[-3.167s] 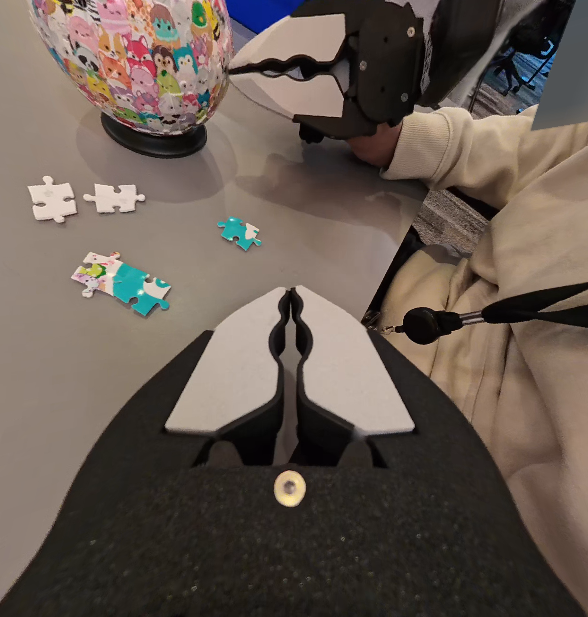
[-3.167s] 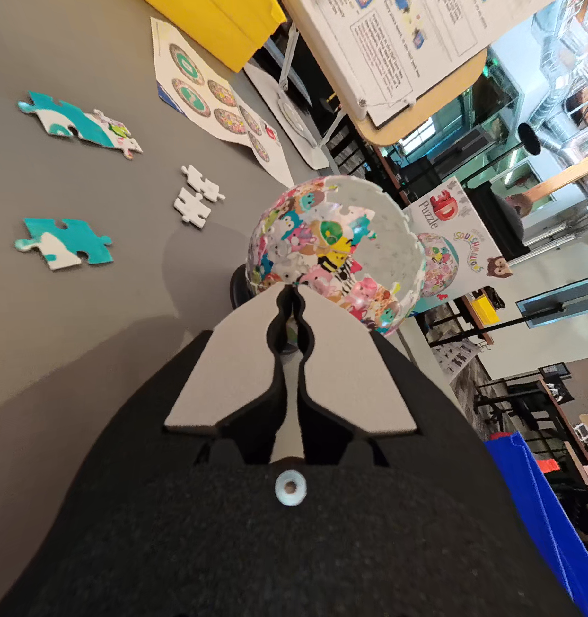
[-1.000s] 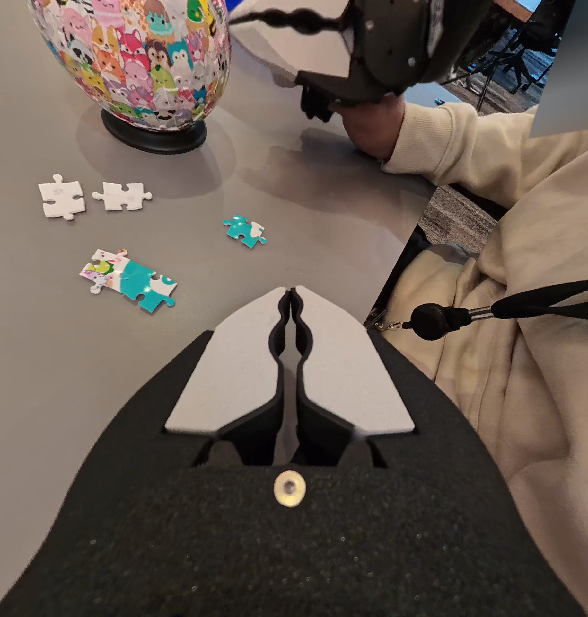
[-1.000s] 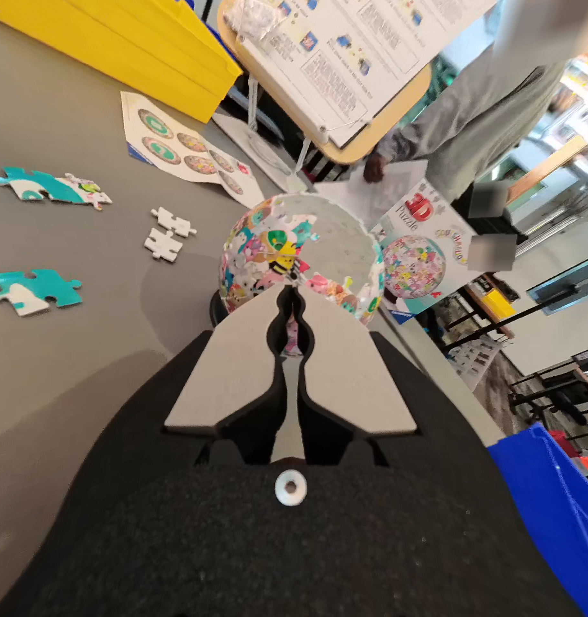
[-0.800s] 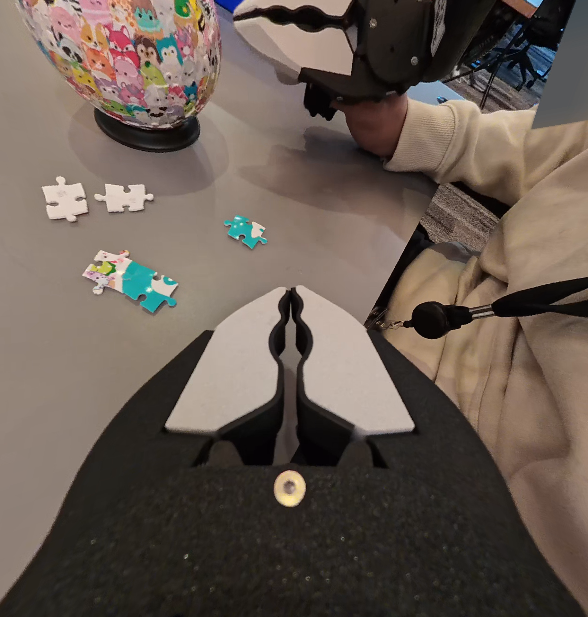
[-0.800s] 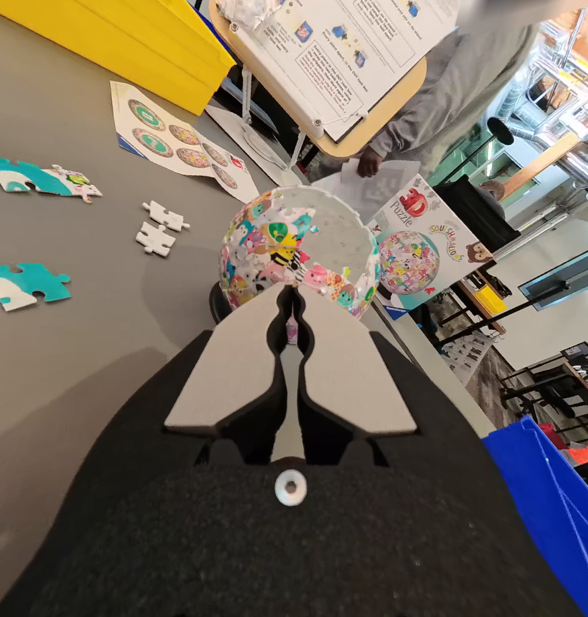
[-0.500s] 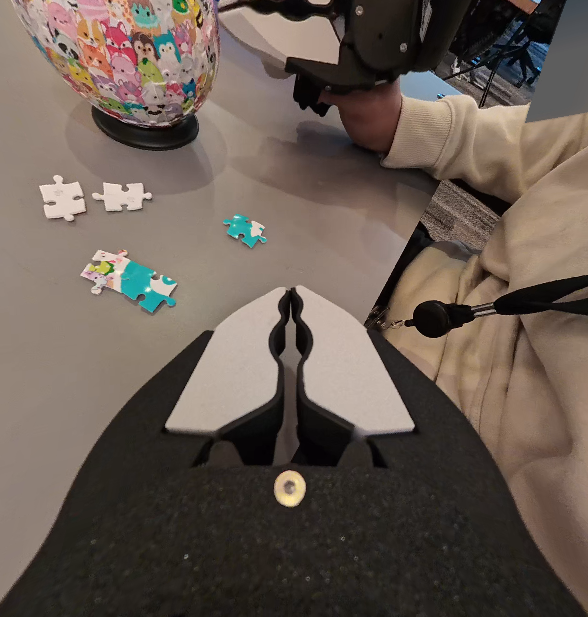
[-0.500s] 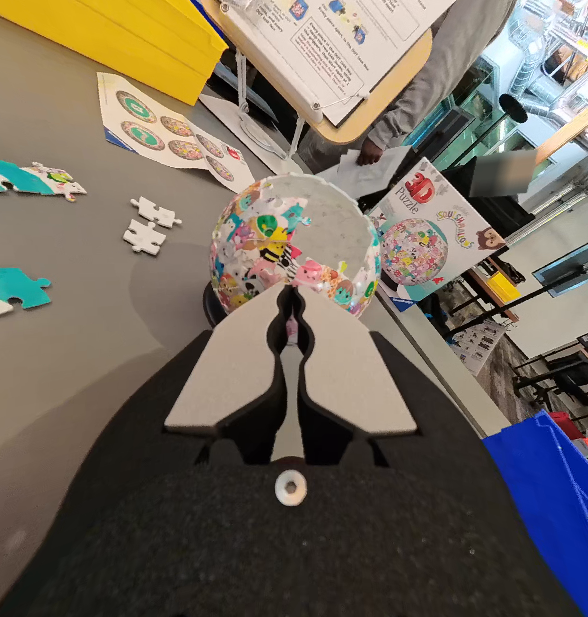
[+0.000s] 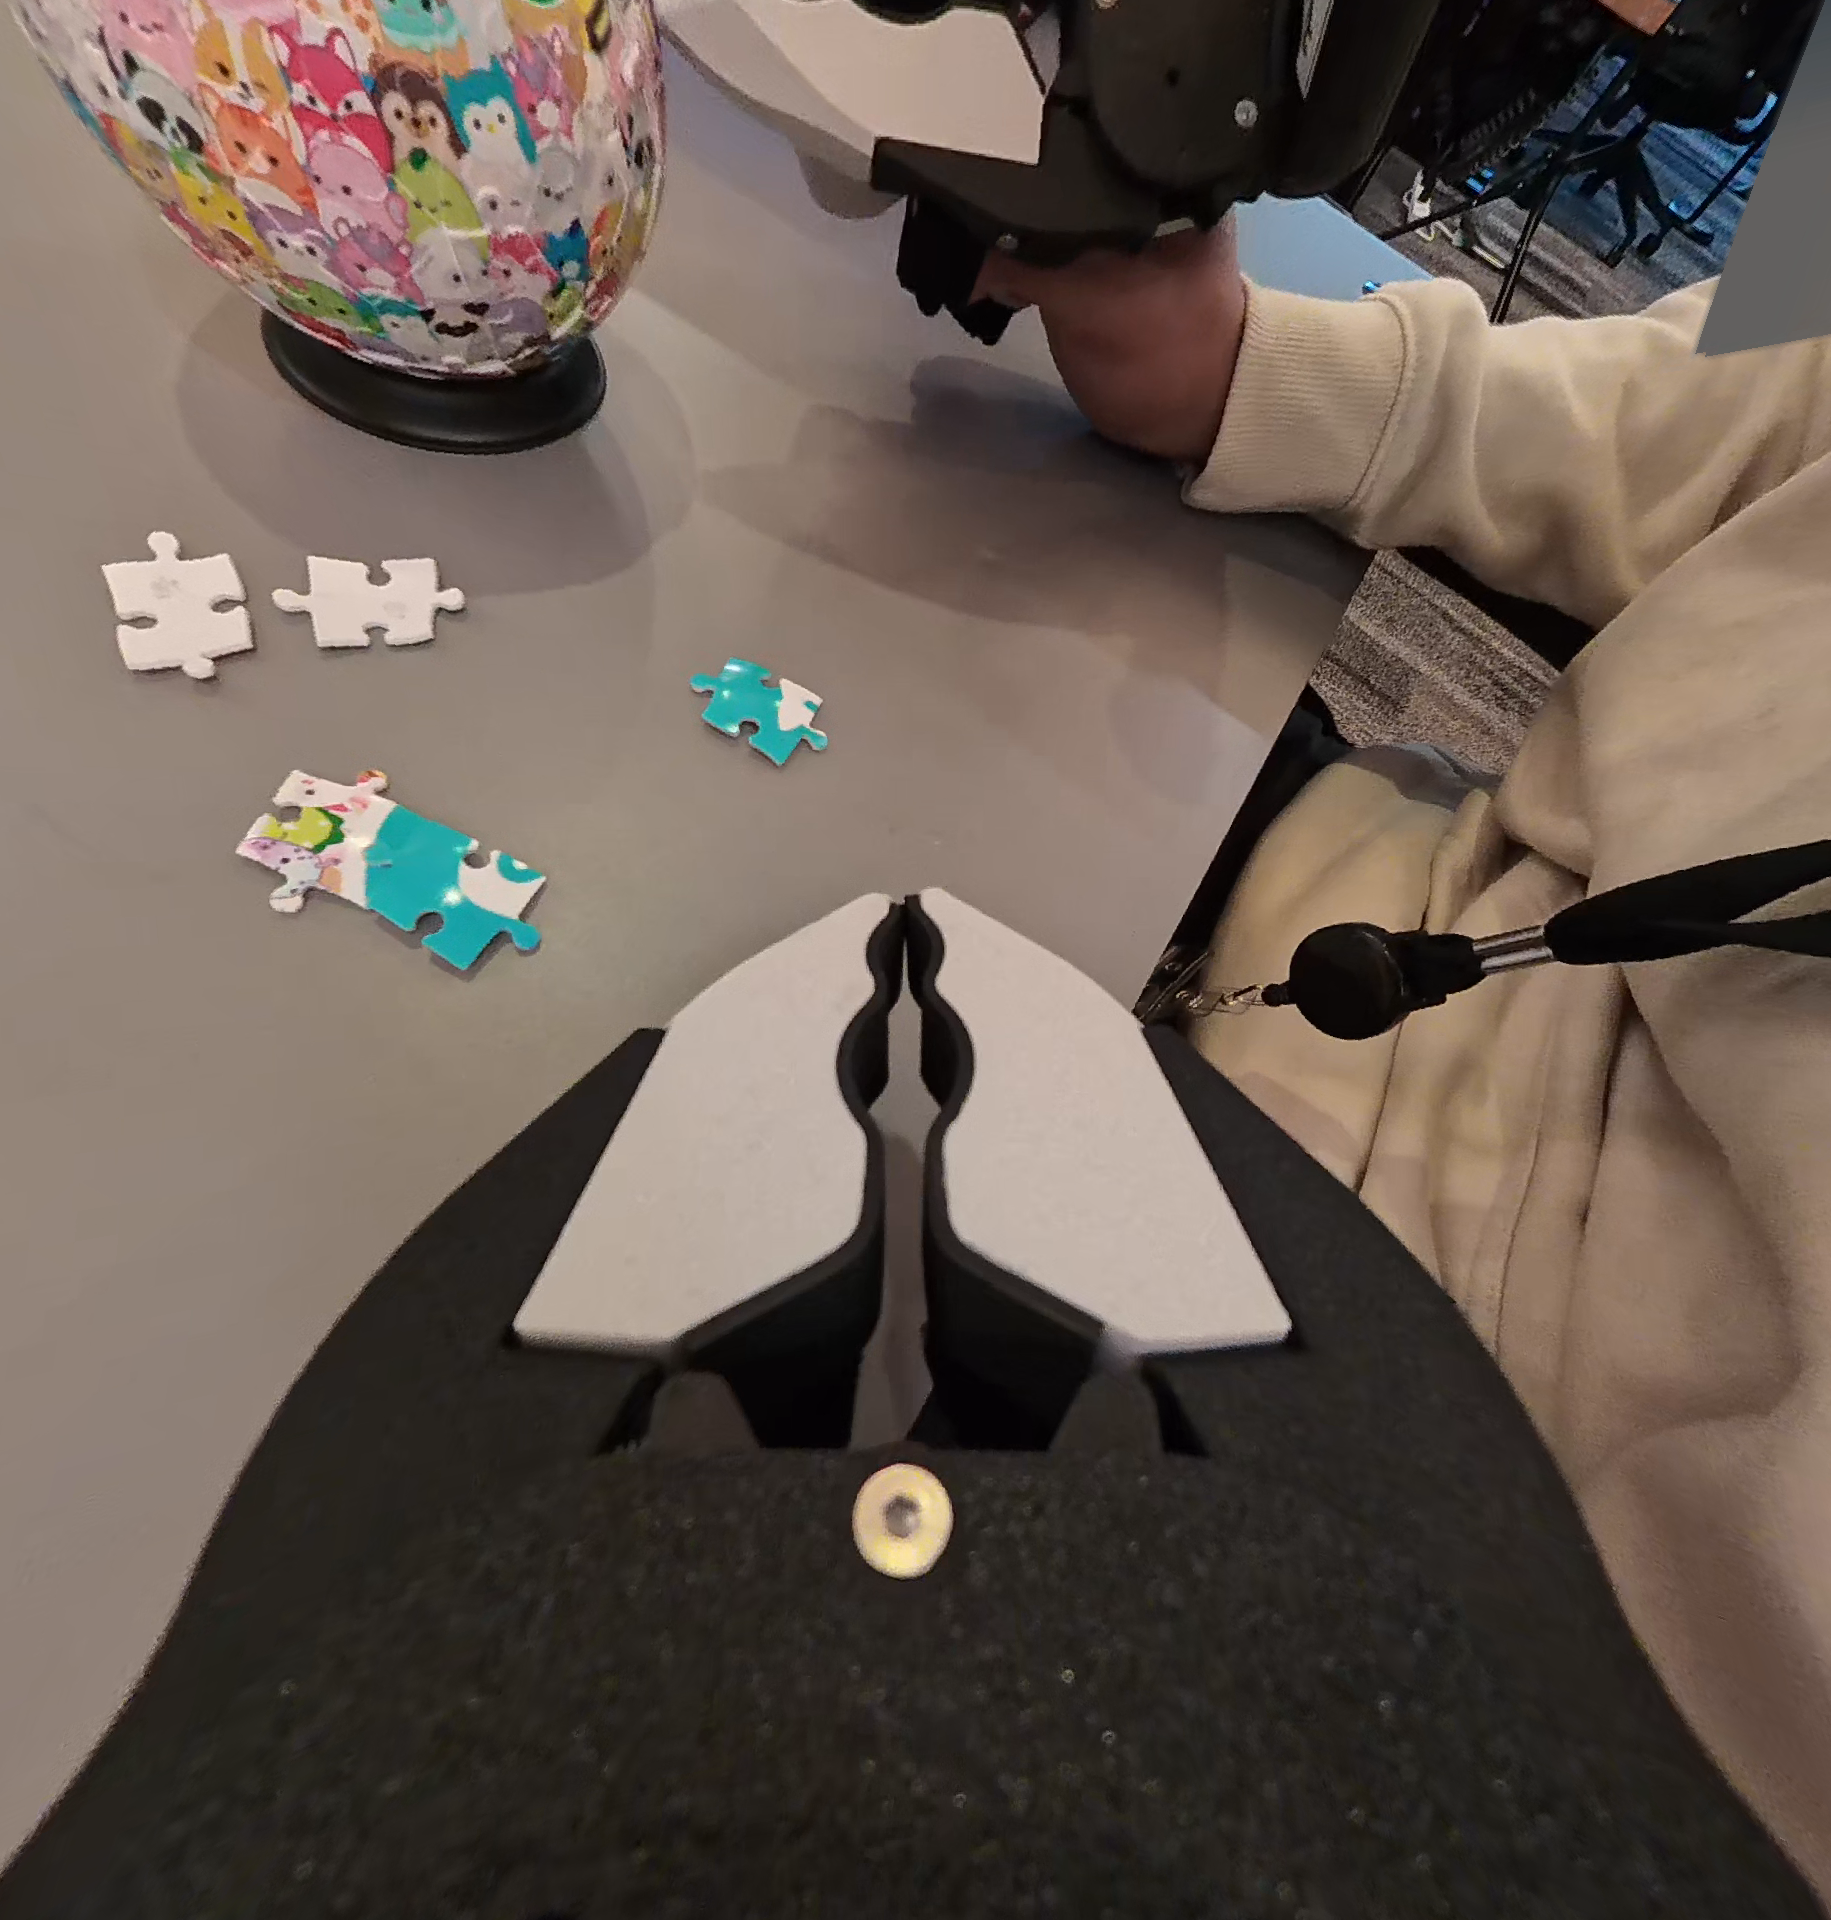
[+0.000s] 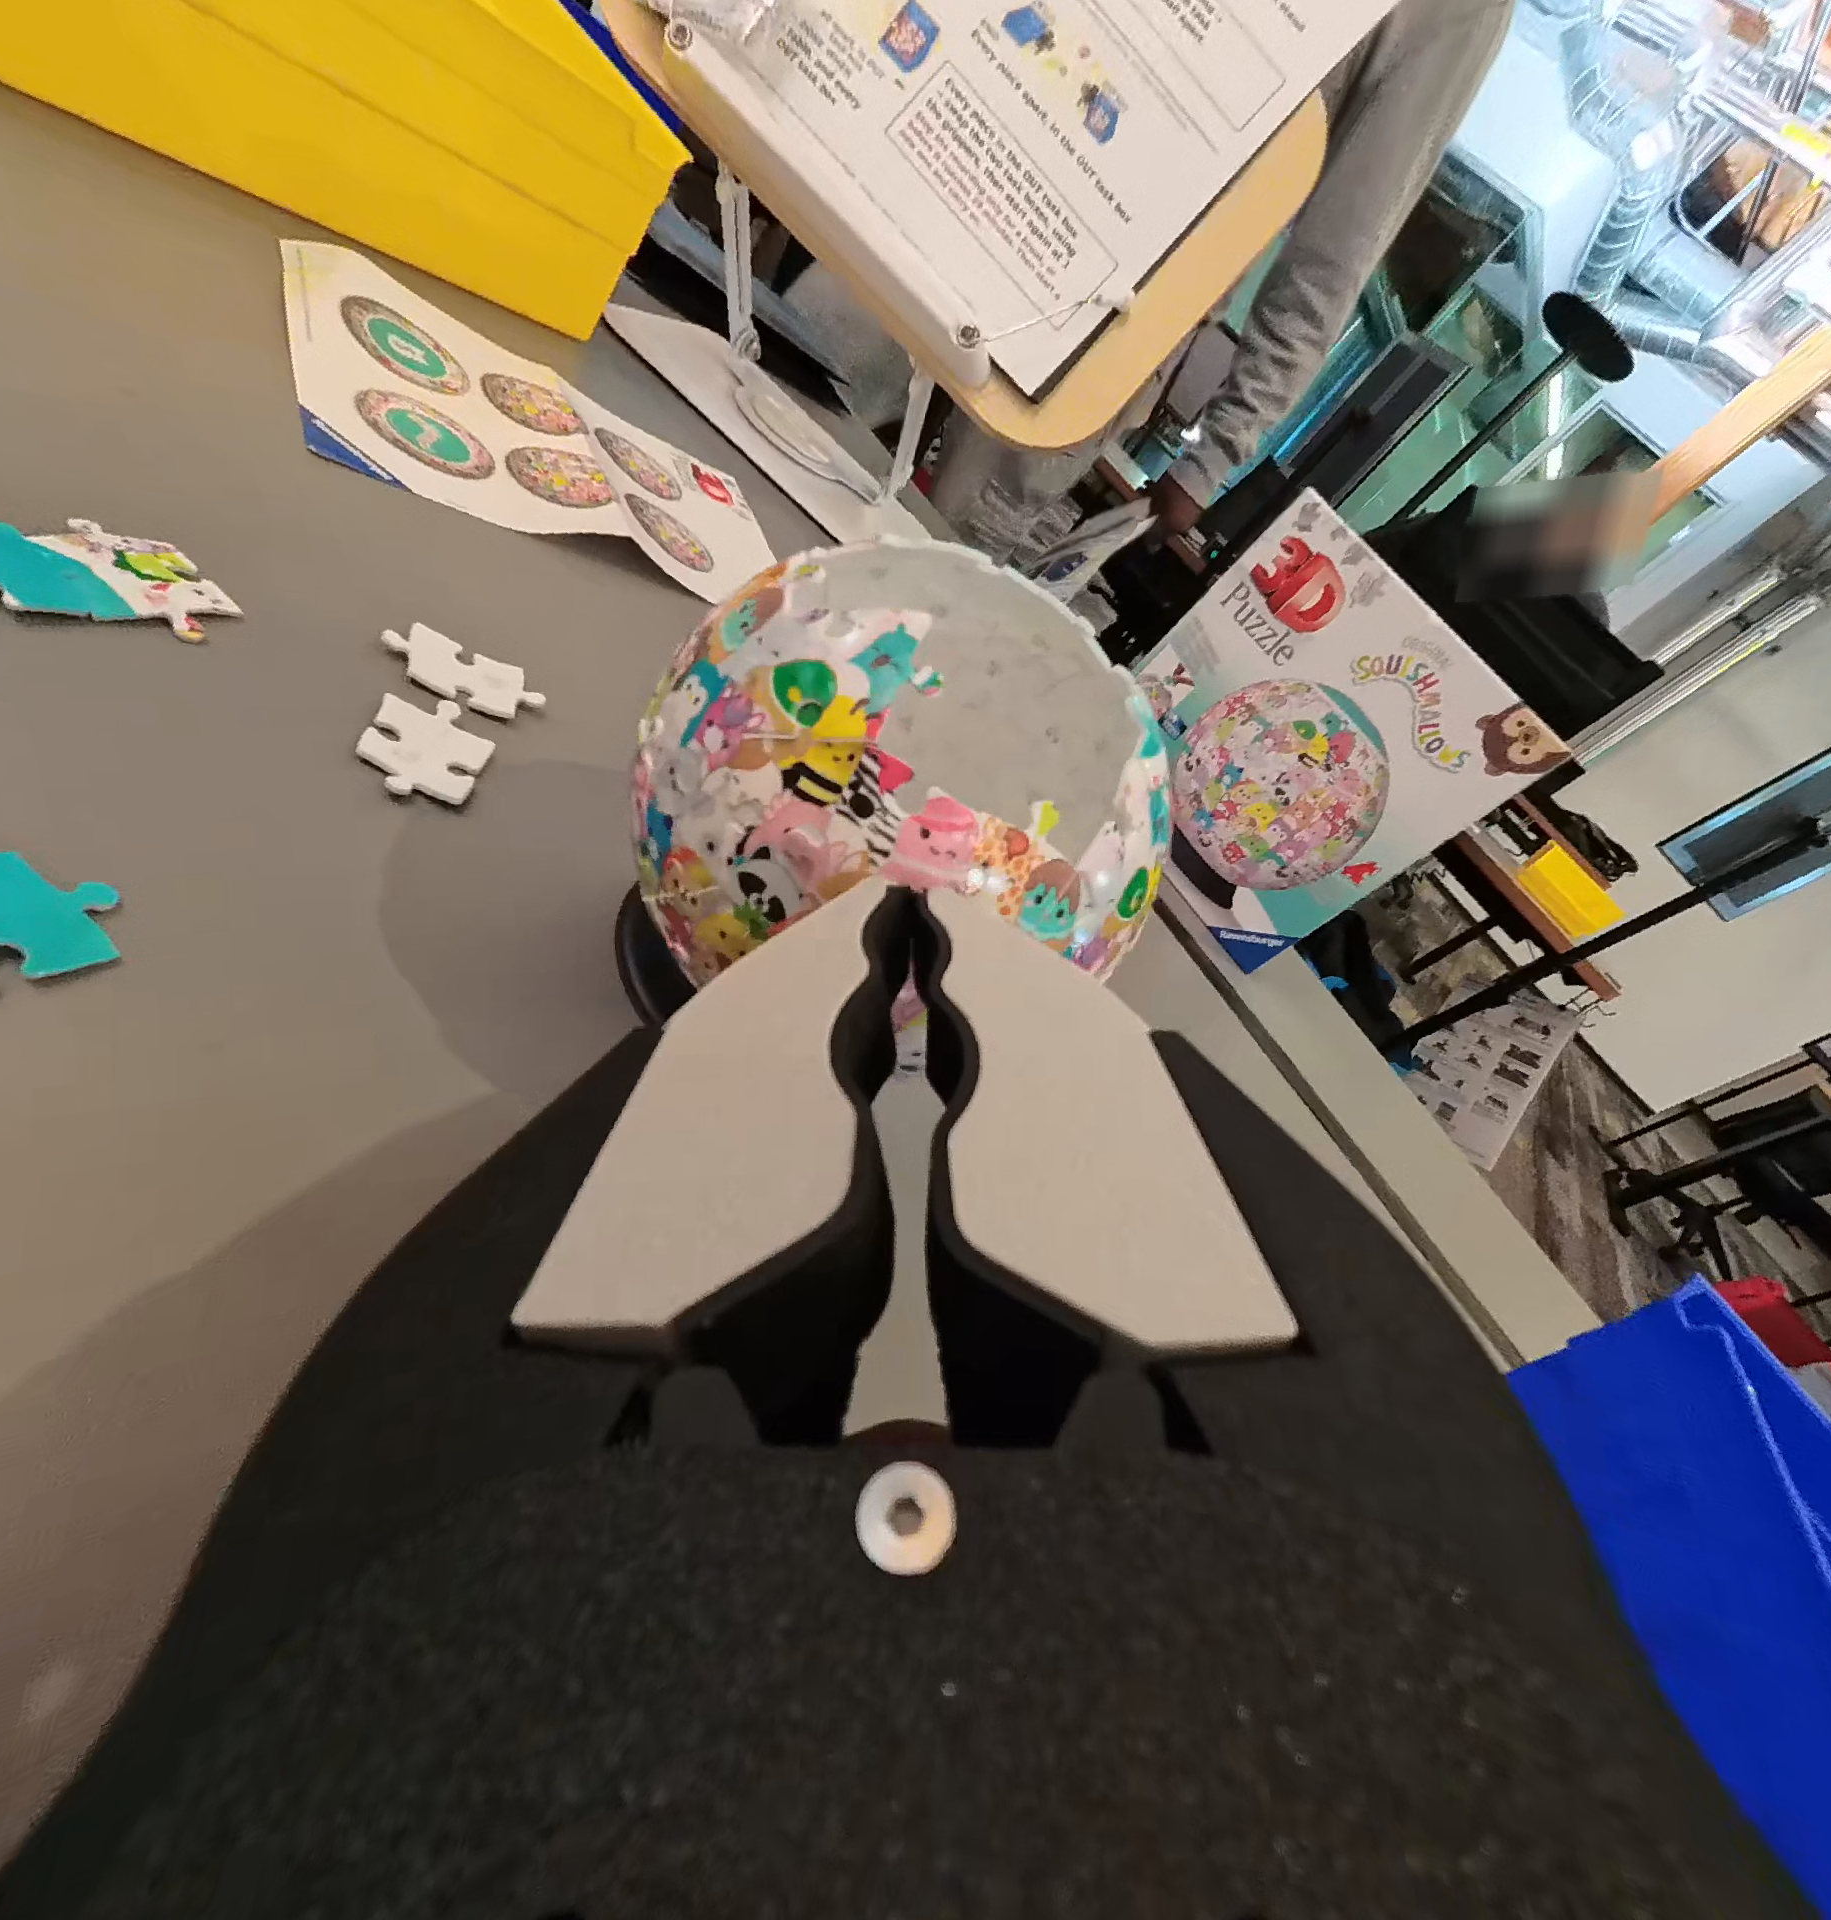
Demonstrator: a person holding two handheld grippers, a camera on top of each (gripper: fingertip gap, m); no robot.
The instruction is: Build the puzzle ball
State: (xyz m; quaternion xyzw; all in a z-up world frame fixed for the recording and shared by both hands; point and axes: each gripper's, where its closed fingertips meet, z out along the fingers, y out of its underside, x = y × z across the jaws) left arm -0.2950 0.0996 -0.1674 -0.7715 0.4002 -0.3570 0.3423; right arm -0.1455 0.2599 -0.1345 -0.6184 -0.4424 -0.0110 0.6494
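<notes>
The colourful puzzle ball [image 9: 371, 177] stands on a black ring stand [image 9: 433, 395] on the grey table; in the right wrist view the ball [image 10: 786, 790] is open at the top with its white inside showing. Loose on the table lie two white face-down pieces [image 9: 178, 608] [image 9: 371, 601], a single teal piece [image 9: 760, 710] and a joined teal and multicolour cluster [image 9: 397, 862]. My left gripper [image 9: 906, 904] is shut and empty, near the table's front edge, short of the pieces. My right gripper [image 10: 906, 899] is shut and empty, just before the ball; it also shows in the left wrist view [image 9: 1150, 125].
Yellow bins [image 10: 350, 135] and a printed sheet [image 10: 495, 436] lie at the far side. A clipboard stand [image 10: 994, 187] and the puzzle box [image 10: 1326, 748] stand behind the ball. A blue bin [image 10: 1721, 1558] is off the table's right. The person's sleeve [image 9: 1513, 436] rests on the table edge. The left gripper's tips are roughly 20 centimetres from the right gripper's. My left tips are roughly 10 centimetres from the single teal piece [image 9: 760, 710].
The right gripper has drawn closer to the ball, which now looms larger in both views. The left gripper has held its place, shut.
</notes>
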